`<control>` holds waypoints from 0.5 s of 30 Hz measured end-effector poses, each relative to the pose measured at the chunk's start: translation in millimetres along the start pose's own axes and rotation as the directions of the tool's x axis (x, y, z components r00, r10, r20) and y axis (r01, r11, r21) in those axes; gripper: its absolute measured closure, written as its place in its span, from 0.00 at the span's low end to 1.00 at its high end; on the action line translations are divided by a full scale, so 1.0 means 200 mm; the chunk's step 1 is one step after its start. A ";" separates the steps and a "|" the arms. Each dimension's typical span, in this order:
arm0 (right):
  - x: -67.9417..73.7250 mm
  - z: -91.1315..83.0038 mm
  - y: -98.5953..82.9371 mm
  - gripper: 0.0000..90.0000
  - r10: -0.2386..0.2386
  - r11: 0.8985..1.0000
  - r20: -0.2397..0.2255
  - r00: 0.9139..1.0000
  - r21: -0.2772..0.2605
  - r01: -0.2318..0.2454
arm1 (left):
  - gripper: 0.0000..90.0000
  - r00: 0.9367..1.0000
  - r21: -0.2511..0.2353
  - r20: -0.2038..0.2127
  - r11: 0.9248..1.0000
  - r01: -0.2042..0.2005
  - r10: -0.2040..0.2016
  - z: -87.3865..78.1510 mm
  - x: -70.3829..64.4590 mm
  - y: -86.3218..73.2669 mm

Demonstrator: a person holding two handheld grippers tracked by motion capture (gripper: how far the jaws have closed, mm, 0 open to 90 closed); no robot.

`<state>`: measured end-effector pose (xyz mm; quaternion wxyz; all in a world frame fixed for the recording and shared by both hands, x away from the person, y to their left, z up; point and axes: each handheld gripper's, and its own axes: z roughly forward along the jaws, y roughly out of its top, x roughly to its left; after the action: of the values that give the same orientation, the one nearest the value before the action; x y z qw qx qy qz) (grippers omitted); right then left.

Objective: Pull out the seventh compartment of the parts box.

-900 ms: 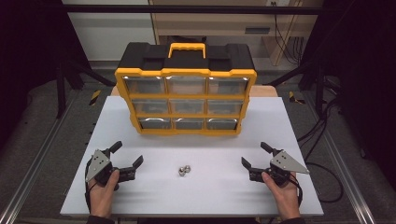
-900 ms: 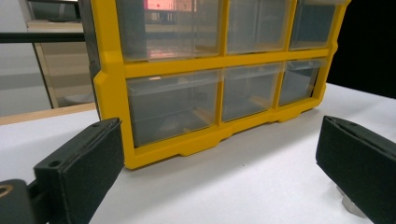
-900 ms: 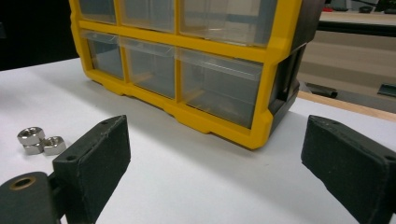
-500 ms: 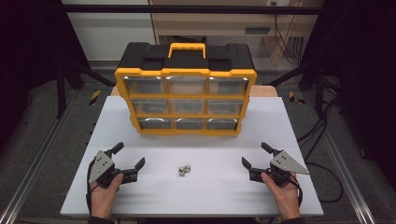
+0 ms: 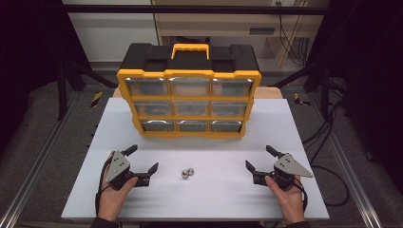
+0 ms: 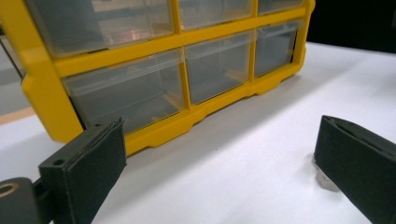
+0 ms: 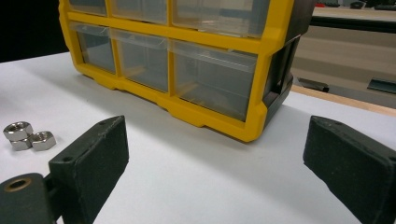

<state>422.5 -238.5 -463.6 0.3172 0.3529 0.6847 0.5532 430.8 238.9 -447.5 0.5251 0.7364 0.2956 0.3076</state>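
A yellow and black drawer organizer (image 5: 189, 102) with clear drawers stands at the back of the white table (image 5: 294, 133). Two small metal nuts (image 5: 187, 174) lie together on the table in front of it. My left gripper (image 5: 143, 158) rests open on the table just left of the nuts, held by a hand. My right gripper (image 5: 259, 157) rests open farther to their right. In the left gripper view the open left gripper (image 6: 219, 163) faces the organizer (image 6: 163, 60), and one nut (image 6: 324, 179) peeks from behind the right jaw. In the right gripper view the open right gripper (image 7: 219, 158) has the nuts (image 7: 28, 135) at far left.
The table's front edge runs just below both hands. Metal frame rails (image 5: 38, 166) flank the table on both sides. Cables (image 5: 328, 142) trail over the floor at the right. A wooden bench (image 5: 214, 23) stands behind the organizer.
My left gripper has slid a little to the right, closer to the nuts. The right gripper, nuts and organizer have stayed put.
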 end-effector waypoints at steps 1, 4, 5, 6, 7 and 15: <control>0.01 0.00 0.00 0.08 -0.016 1.000 0.000 1.000 -0.005 0.016 | 0.03 0.999 0.022 -0.008 0.999 -0.048 0.048 0.03 0.02 0.03; 0.01 0.00 0.00 0.09 -0.011 1.000 -0.003 1.000 -0.006 0.011 | 0.03 0.998 0.049 -0.010 0.997 -0.067 0.068 0.06 0.03 0.07; 0.01 0.00 0.00 0.09 -0.008 1.000 -0.002 1.000 -0.006 0.008 | 0.03 0.997 0.075 -0.010 0.994 -0.075 0.076 0.08 0.03 0.10; 0.01 0.00 0.00 0.09 0.003 1.000 -0.002 1.000 0.000 -0.003 | 0.03 0.995 0.096 -0.012 0.991 -0.098 0.100 0.09 0.04 0.12; 0.01 0.00 0.00 0.09 0.004 1.000 -0.002 1.000 0.001 -0.004 | 0.03 0.991 0.116 -0.018 0.985 -0.128 0.131 0.11 0.04 0.14; 0.00 0.00 0.00 0.07 -0.006 1.000 0.009 1.000 0.002 0.006 | 0.04 0.957 0.203 0.002 0.937 -0.284 0.289 0.20 0.06 0.24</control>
<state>421.4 -238.1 -463.9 0.3216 0.3538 0.6848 0.5499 474.8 210.7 -410.7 0.3933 0.8164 0.2222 0.3597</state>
